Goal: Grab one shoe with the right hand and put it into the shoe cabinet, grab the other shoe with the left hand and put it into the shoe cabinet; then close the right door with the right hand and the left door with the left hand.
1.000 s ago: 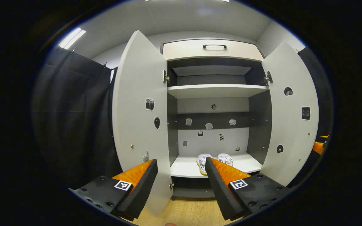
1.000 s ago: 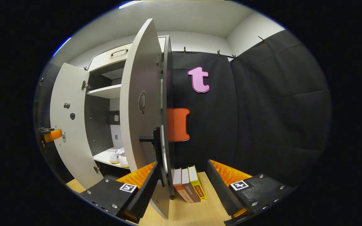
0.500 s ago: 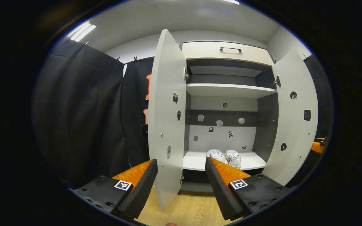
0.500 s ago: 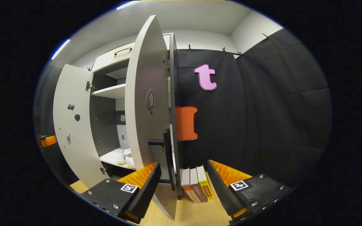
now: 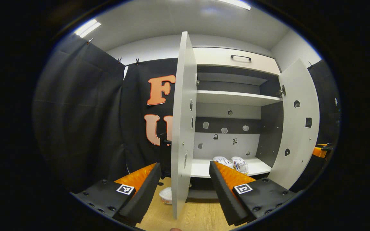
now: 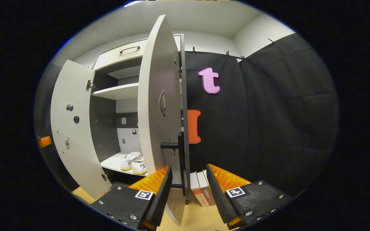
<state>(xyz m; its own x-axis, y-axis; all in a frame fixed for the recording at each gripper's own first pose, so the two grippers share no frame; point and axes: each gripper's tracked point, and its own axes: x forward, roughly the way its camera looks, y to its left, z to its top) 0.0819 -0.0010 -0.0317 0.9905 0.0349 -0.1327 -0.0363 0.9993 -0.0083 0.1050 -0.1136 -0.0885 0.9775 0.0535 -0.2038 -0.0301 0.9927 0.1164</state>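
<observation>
Place: a staged recording booth set up as a home entryway.
Evidence: black cloth walls (image 6: 268, 112) clipped up around a white two-door shoe cabinet (image 5: 233, 96) on pale wood-look flooring (image 5: 194, 218).

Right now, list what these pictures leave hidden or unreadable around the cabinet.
- Shoes: right gripper view, the right door cuts off one; left gripper view, the left gripper's finger hides their heels.
- Books: right gripper view, the right gripper's fingers and the door handle cover most; count unclear.
- White object on the floor: left gripper view, half behind the left door, too small to identify.
- Stickers inside the cabinet: too small.
</observation>
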